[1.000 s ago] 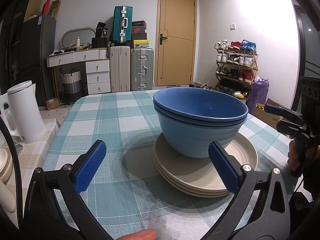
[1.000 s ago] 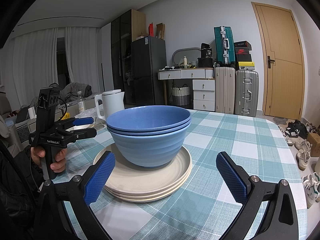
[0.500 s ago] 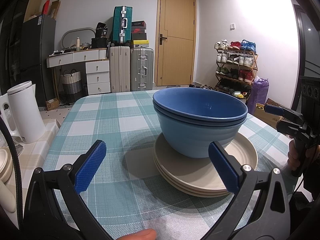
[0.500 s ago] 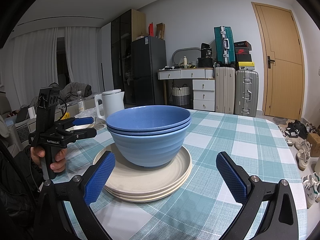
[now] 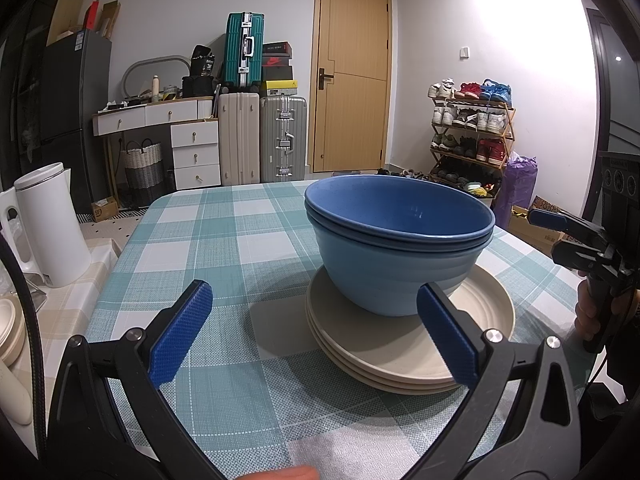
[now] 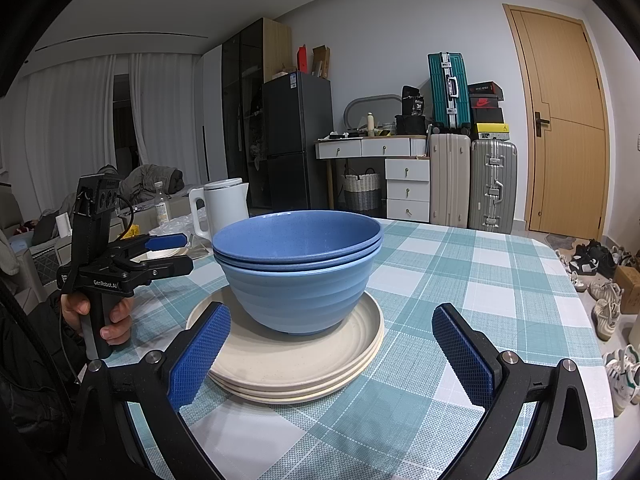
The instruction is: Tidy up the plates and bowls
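A stack of nested blue bowls [image 5: 400,240] [image 6: 296,272] stands upright on three stacked cream plates [image 5: 412,348] [image 6: 296,372], on the teal checked tablecloth [image 5: 224,248]. My left gripper [image 5: 313,288] is open just short of the stack, which sits ahead and slightly to the right, and its blue pads [image 5: 180,332] hold nothing. My right gripper [image 6: 331,309] is open too, with the stack centred beyond its pads [image 6: 464,360] and apart from them. Each gripper shows in the other's view, held by a hand: the right gripper [image 5: 560,226] and the left gripper [image 6: 164,254].
A white kettle [image 5: 48,228] [image 6: 224,208] stands on a side surface left of the table. More cream dishes [image 5: 6,332] sit by it. Suitcases [image 5: 282,136], a door [image 5: 352,80] and a shoe rack [image 5: 468,132] lie beyond the table's far edge.
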`<action>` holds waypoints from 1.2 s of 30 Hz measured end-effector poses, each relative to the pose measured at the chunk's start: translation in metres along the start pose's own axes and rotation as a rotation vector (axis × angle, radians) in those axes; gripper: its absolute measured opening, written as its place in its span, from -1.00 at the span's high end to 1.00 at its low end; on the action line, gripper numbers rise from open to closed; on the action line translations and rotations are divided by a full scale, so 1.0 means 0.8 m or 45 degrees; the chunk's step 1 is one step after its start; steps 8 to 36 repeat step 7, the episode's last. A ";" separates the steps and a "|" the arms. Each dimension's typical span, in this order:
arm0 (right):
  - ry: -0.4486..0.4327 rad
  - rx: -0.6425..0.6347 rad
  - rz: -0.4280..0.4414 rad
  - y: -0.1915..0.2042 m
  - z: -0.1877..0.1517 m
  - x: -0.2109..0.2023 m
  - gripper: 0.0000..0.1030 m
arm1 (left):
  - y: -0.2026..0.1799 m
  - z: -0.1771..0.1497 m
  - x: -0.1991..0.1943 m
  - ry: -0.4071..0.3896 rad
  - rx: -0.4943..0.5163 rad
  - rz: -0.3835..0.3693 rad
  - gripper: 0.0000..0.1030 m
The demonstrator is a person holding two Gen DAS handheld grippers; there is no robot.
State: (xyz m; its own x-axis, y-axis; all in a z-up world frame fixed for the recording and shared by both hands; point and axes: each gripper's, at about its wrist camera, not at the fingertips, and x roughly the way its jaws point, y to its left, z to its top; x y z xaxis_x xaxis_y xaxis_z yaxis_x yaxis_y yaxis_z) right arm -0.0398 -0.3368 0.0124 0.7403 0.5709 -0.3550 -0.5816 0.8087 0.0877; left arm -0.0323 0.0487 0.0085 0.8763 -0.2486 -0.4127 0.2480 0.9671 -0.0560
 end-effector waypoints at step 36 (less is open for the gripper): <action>0.000 -0.001 0.000 0.000 0.000 0.000 -0.99 | 0.000 0.001 -0.001 -0.001 0.003 -0.002 -0.98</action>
